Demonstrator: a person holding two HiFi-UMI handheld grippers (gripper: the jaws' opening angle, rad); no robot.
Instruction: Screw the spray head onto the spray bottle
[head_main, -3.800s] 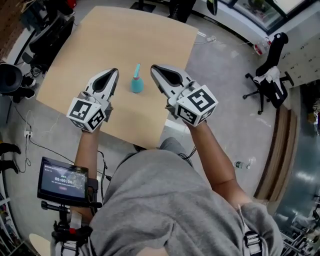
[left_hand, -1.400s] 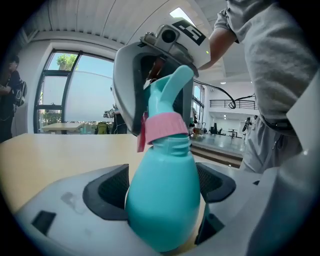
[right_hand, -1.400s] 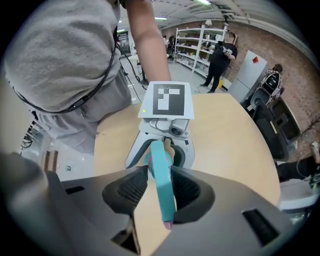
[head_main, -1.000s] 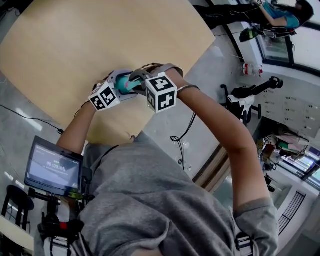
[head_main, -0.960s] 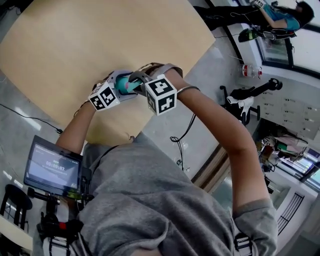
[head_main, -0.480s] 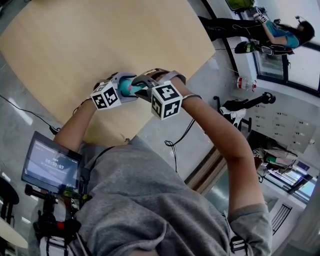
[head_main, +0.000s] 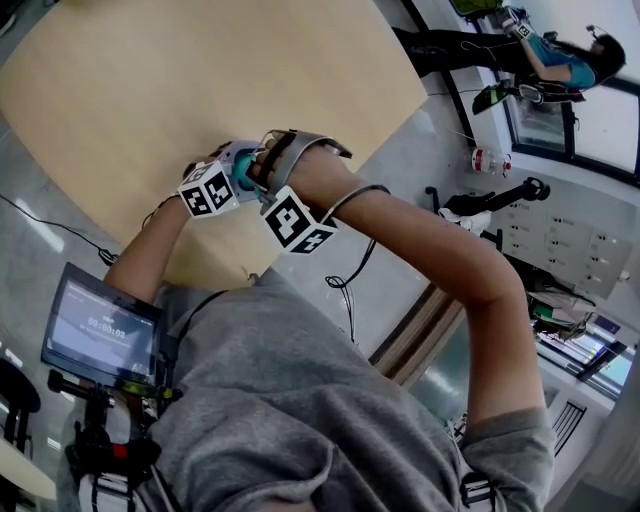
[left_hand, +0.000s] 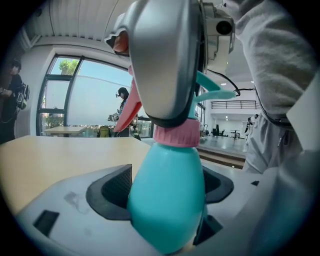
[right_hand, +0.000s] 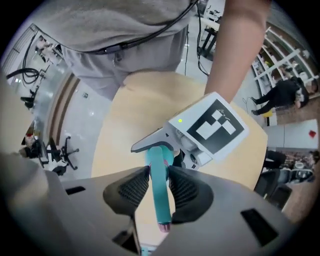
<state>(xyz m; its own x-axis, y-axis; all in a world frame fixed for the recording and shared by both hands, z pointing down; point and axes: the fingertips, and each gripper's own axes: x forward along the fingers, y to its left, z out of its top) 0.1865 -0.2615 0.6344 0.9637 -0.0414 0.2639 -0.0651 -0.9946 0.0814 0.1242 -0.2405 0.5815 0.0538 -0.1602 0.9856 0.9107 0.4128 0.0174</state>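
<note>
On my left gripper feed, the fingers are clenched on the belly of the teal spray bottle, one dark pad against each flank, and the bottle stands upright between them. Its base is hidden behind the gripper body, so I cannot tell whether it rests on the tabletop or hangs just above it.

The spray head sits on the neck. Its pink collar meets the bottle's shoulder, a teal nozzle sticks out to one side and a red trigger to the other. I cannot tell whether the collar is wound fully down.

The right gripper comes onto the head from above, and in the left gripper view its grey shell covers the top of the head. In its own view the fingers are grasping a slim teal part of the spray head, squeezed between the ribbed pads. Past it I look down on the left gripper's marker cube and the pale wood of the tabletop.

From the head view, both grippers meet over the near part of the tabletop, close to its edge. Only a sliver of teal shows between them. A small screen on a stand sits low on the left, beside the person's grey shirt.
</note>
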